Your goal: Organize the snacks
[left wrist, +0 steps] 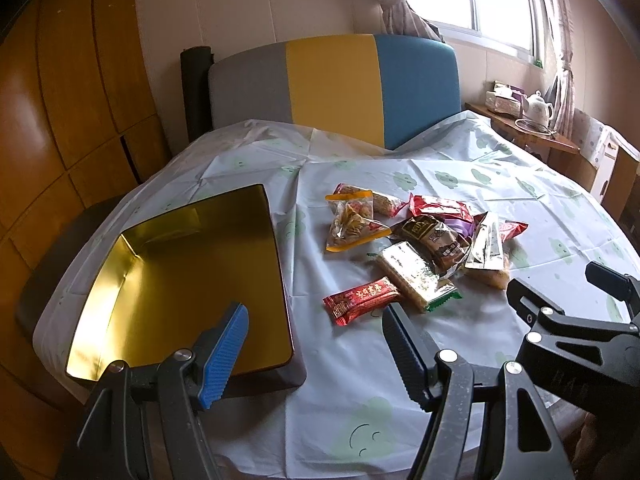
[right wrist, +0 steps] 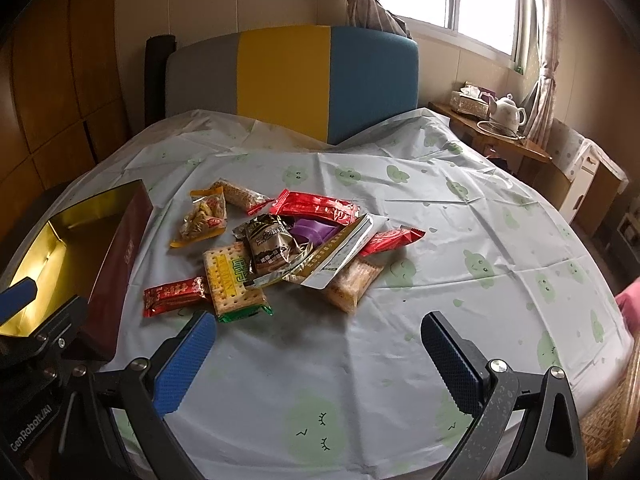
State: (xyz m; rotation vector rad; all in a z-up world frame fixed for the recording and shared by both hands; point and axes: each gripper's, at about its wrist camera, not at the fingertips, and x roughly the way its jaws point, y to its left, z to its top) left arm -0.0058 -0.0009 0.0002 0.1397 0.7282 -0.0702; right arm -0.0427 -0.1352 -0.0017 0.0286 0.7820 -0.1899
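A pile of several snack packets lies in the middle of the table. Nearest me are a red bar and a green-ended cracker pack. An empty box with a gold inside stands to the left of the pile. My left gripper is open, hovering between the box and the red bar. My right gripper is open above bare cloth, just in front of the pile. Neither holds anything.
A pale tablecloth with green cloud faces covers the round table. A grey, yellow and blue chair back stands behind it. A side table with a teapot is at the far right. Wooden cabinets line the left.
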